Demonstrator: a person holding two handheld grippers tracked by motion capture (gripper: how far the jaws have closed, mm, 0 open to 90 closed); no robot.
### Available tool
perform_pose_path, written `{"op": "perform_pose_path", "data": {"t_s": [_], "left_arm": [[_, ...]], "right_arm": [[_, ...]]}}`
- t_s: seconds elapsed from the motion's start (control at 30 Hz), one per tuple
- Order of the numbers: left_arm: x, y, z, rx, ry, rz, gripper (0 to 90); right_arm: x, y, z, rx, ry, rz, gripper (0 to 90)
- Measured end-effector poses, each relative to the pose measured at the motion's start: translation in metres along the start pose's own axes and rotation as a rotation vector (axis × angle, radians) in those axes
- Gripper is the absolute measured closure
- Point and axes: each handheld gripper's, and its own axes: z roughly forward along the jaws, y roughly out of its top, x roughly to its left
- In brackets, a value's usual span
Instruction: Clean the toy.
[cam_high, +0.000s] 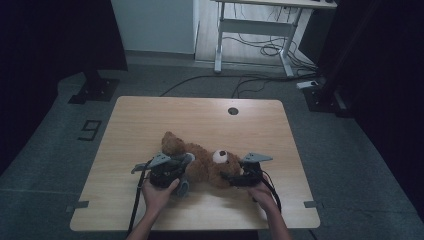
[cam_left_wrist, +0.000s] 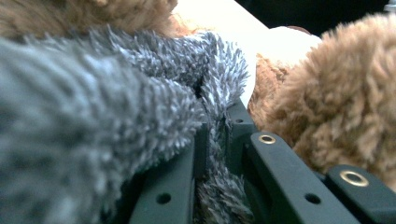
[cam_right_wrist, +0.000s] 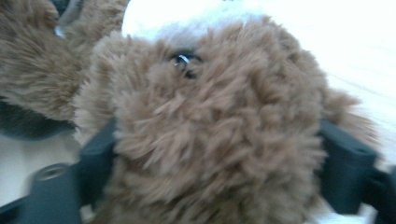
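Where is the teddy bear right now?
In the high view the teddy bear lies near the front middle of the table, between the left gripper and the right gripper, which both clamp it.

Overhead looks down; tool cameras close — teddy bear (cam_high: 202, 165) shared.

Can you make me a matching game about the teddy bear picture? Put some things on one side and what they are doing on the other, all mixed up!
Things:
1. left gripper
2. right gripper
3. teddy bear
4. table

States:
A. lying on its back
B. pinching grey fluffy fabric
C. squeezing the bear's brown head
D. light wood with a round hole

Pairs: 1-B, 2-C, 3-A, 4-D
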Motion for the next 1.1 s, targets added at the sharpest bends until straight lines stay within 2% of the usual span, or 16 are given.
{"op": "perform_pose_path", "data": {"t_s": [0.07, 0.17, 0.23, 0.3, 0.37, 0.43, 0.5, 0.57, 0.63, 0.7, 0.77, 0.83, 0.93, 1.0, 1.1], "left_arm": [[-0.001, 0.005, 0.006, -0.004, -0.001, -0.02, 83.4], [-0.005, 0.007, 0.01, 0.004, -0.011, -0.014, 83.2], [-0.007, 0.007, 0.006, 0.013, -0.033, -0.015, 82.9], [-0.011, 0.006, -0.004, -0.014, -0.053, -0.029, 82.5], [-0.018, 0.007, -0.018, -0.034, -0.041, 0.016, 82.4], [-0.023, 0.013, -0.031, -0.053, -0.048, 0.032, 82.4], [-0.029, 0.025, -0.041, -0.071, -0.041, 0.062, 82.2], [-0.038, 0.038, -0.044, -0.07, -0.041, 0.101, 82.0], [-0.046, 0.053, -0.037, -0.056, -0.045, 0.137, 81.6], [-0.053, 0.067, -0.022, -0.027, -0.051, 0.151, 81.4], [-0.058, 0.079, 0.001, 0.019, -0.053, 0.161, 81.3], [-0.063, 0.084, 0.027, 0.078, -0.075, 0.152, 81.4], [-0.065, 0.081, 0.061, 0.178, -0.072, 0.145, 81.2], [-0.06, 0.071, 0.076, 0.223, -0.054, 0.141, 81.2], [-0.044, 0.062, 0.071, 0.197, -0.071, 0.09, 81.9]], "right_arm": [[-0.005, 0.0, 0.001, -0.025, -0.029, 0.013, 31.3], [-0.012, 0.0, -0.001, -0.048, -0.05, 0.001, 34.4], [-0.016, -0.001, -0.004, -0.052, -0.053, -0.016, 36.0], [-0.019, -0.002, -0.005, -0.061, -0.049, -0.03, 37.4], [-0.021, -0.004, -0.006, -0.072, -0.042, -0.028, 38.1], [-0.022, -0.005, -0.006, -0.077, -0.03, -0.018, 38.1], [-0.023, -0.005, -0.006, -0.081, -0.023, -0.023, 38.1], [-0.023, -0.005, -0.006, -0.082, -0.022, -0.025, 38.1], [-0.021, -0.005, -0.006, -0.083, -0.022, -0.024, 38.0], [-0.02, -0.006, -0.007, -0.083, -0.023, -0.033, 37.9], [-0.019, -0.006, -0.007, -0.085, -0.026, -0.036, 37.9], [-0.018, -0.007, -0.007, -0.088, -0.026, -0.042, 37.9], [-0.018, -0.007, -0.007, -0.089, -0.024, -0.046, 37.9], [-0.018, -0.007, -0.008, -0.088, -0.023, -0.052, 37.9], [-0.019, -0.008, -0.008, -0.082, -0.013, -0.057, 37.9]]}}
